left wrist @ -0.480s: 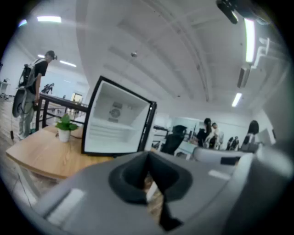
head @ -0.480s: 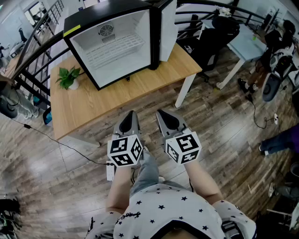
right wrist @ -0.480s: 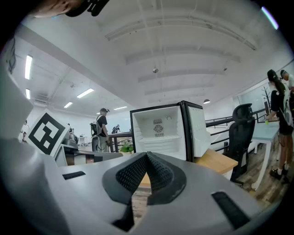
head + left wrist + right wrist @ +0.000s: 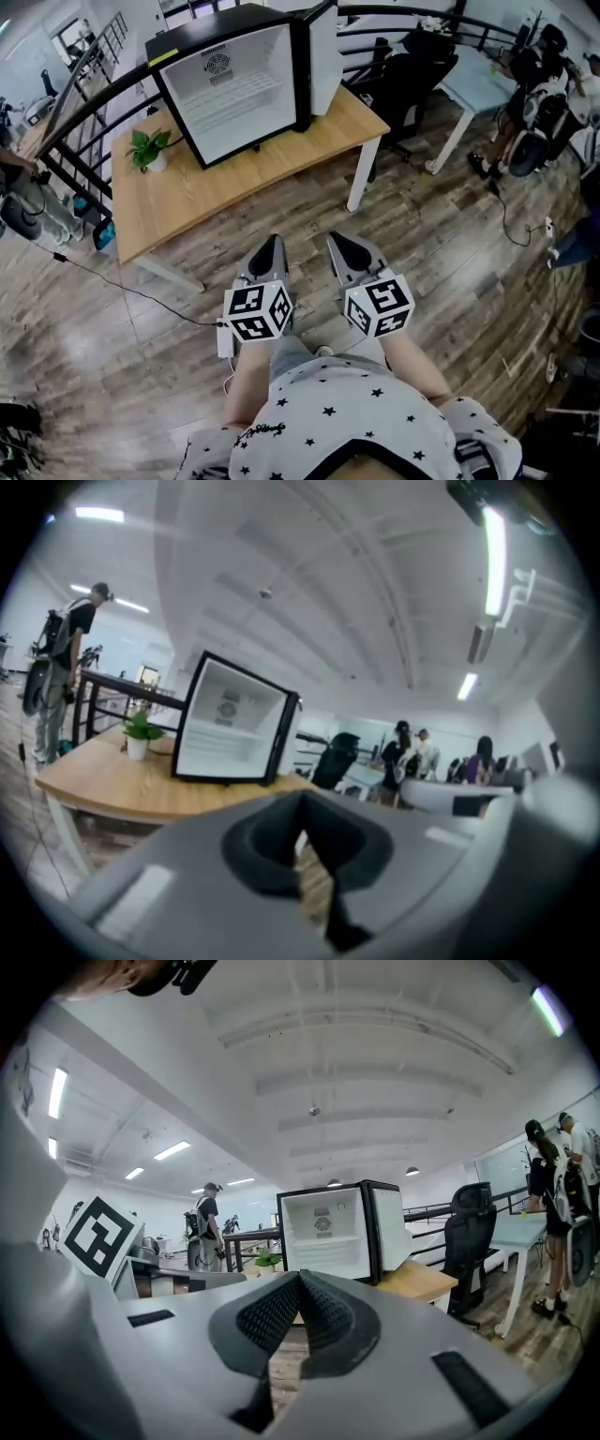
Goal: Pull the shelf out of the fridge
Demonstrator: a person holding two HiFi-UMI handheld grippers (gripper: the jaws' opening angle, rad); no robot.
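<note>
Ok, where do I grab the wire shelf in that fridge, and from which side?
Take the shelf by its front edge, near the middle, coming straight in through the open front of the fridge. It lies level across the cavity, walled at both sides and the back, and the door is swung clear.

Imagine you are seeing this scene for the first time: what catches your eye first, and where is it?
The open black mini fridge stands out first, on the wooden table at the top of the head view, with a white wire shelf inside. Low in the middle, the left gripper and right gripper are both shut and empty, well short of the table. A small potted plant sits left of the fridge.
</note>
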